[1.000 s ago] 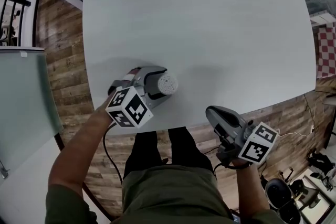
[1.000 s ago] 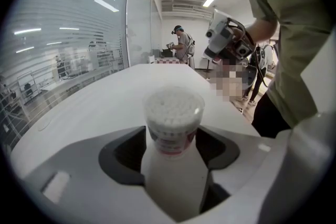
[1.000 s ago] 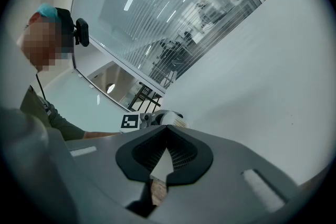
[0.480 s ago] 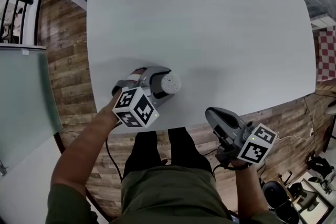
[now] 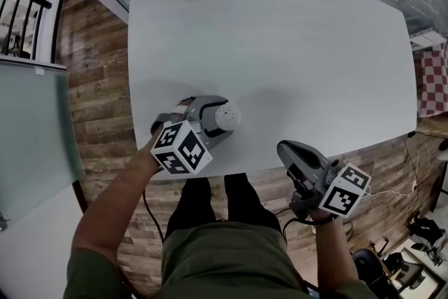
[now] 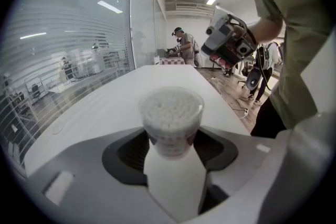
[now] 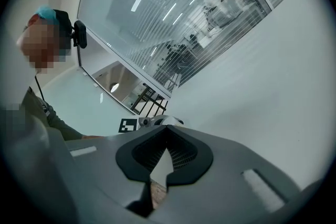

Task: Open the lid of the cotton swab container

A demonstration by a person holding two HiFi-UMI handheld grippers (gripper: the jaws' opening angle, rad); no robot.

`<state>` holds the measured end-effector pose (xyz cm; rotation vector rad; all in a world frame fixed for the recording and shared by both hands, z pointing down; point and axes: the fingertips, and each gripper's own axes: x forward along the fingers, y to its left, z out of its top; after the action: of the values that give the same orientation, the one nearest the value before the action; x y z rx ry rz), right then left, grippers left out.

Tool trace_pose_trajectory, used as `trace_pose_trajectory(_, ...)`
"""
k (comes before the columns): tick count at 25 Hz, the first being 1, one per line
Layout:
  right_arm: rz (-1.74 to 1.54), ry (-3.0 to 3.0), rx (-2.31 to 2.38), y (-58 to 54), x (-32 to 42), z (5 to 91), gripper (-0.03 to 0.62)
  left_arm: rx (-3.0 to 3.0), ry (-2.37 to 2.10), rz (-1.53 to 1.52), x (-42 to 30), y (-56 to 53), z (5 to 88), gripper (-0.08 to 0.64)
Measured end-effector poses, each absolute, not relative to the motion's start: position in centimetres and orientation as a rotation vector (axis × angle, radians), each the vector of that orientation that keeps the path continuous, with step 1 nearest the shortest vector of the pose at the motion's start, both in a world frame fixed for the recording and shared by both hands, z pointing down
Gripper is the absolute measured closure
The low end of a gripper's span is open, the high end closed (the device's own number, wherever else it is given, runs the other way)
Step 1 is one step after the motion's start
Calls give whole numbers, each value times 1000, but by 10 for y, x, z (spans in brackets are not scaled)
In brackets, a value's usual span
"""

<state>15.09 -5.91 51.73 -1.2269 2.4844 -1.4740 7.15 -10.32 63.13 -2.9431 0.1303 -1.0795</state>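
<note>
Cotton swab container [image 5: 225, 116]: upright on the table [image 5: 280, 45], by its near edge, lid seemingly still on | Left gripper [image 5: 215, 119]: jaws have just been closing and now pinch the container's body, likely to steady it | Right gripper [image 5: 290, 150]: pressed together, empty, just off the table's near edge, apparently waiting to work the lid.

Head camera looks steeply down from above the person onto the pale tabletop [image 5: 280, 45], taking in both hand-held tools from behind. The left gripper [image 5: 211, 117] carries a wide-angle camera set low and close. It faces along its jaws, which have just been closing on the cotton swab container [image 5: 227, 116] between them, and on down the tabletop. The right gripper [image 5: 285, 148] camera, near the tabletop's edge, faces across it toward a glass wall [image 7: 173, 23]. Head and left gripper views share the container; each gripper view catches the other gripper.
</note>
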Motion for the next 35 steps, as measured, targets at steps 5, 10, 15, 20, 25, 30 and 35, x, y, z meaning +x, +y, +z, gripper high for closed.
trace_pose_trajectory(5,-1389,2534,-1212,-76,148,498,583,-2926,114,-1074,67,-102,599,291)
trace_pose_trajectory(10,-1296,2590,-1214,-87,143,474,583,-2911,107,-1056,59,-92,563,291)
trace_pose_trajectory(15,-1207,2635,-1187,-97,131,447,583,-2893,123,-1035,48,-88,529,291)
trace_pose_trajectory(20,-1085,2735,-1113,-100,115,412,583,-2898,136,-1020,39,-85,499,291)
trace_pose_trajectory(25,-896,2885,-1029,-104,97,371,581,-2896,157,-1004,35,-88,466,293)
trace_pose_trajectory(30,-722,3017,-960,-105,76,333,580,-2897,153,-1018,30,-89,435,293)
trace_pose_trajectory(35,-573,3164,-864,-101,51,311,577,-2906,140,-1024,24,-91,414,293)
